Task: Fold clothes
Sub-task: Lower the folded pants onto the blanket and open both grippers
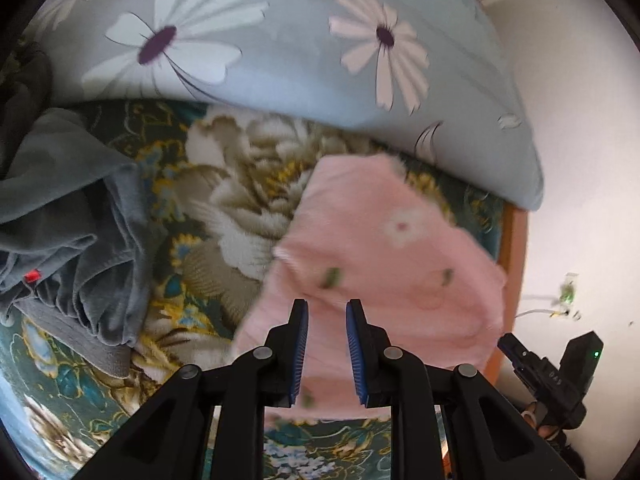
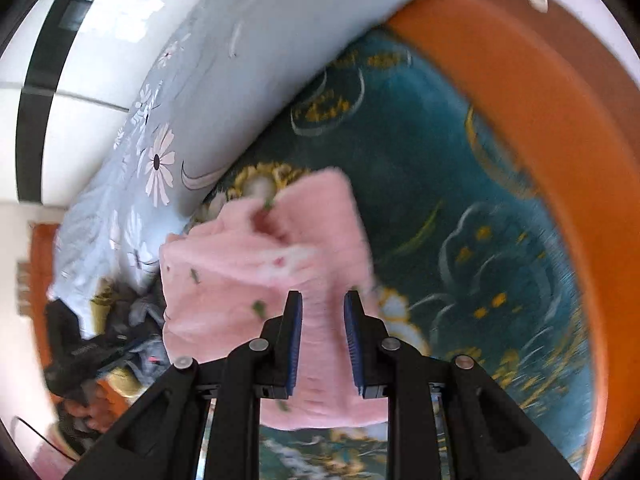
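Left gripper gapes over pink garment; markings — blurred, unreadable.

1. Soft daylight fills both views — the wall at the right of the left view glares white.
2. Motion blur smears the pink garment and the orange bed frame.
3. Fisheye bending curves the edges — corners go black.

Pink garment lies on the floral bedspread, our landmark here. Behind it on the bedspread, the big pillow. Off to its left on the bedspread, a heap of grey clothes. To its right, past the bedspread's edge, the bed frame.
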Demonstrator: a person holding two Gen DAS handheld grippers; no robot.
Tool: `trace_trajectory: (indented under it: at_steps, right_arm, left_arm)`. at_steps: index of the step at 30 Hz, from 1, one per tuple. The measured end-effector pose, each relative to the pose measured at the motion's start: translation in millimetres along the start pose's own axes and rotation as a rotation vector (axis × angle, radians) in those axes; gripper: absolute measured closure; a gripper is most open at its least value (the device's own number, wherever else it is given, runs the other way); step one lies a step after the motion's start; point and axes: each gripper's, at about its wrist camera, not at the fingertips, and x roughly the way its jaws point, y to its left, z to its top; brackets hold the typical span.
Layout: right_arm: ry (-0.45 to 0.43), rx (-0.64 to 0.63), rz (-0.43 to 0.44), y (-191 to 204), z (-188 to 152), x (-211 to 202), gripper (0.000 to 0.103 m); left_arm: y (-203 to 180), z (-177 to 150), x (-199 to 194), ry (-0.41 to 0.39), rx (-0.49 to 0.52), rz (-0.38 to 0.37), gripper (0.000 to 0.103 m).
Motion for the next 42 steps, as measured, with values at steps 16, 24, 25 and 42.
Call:
trace_trajectory:
  at_steps: [16,24,25,42]
  right_arm:
    - [0.044,-0.215,0.035,26,-62,51,0.080]
    - [0.028,-0.167,-0.011,15,-68,70,0.081]
    - [0.027,-0.166,-0.018,17,-69,68,0.081]
    - [0.120,-0.043,-0.044,33,-180,41,0.055]
  left_arm:
    - [2,-75,65,0.094,0.170,0.134,0.080]
    - [5,-69,84,0.120,0.127,0.162,0.080]
    - [3,-70,80,0.117,0.139,0.163,0.080]
    - [-6,-128,52,0.168,0.092,0.135,0.050]
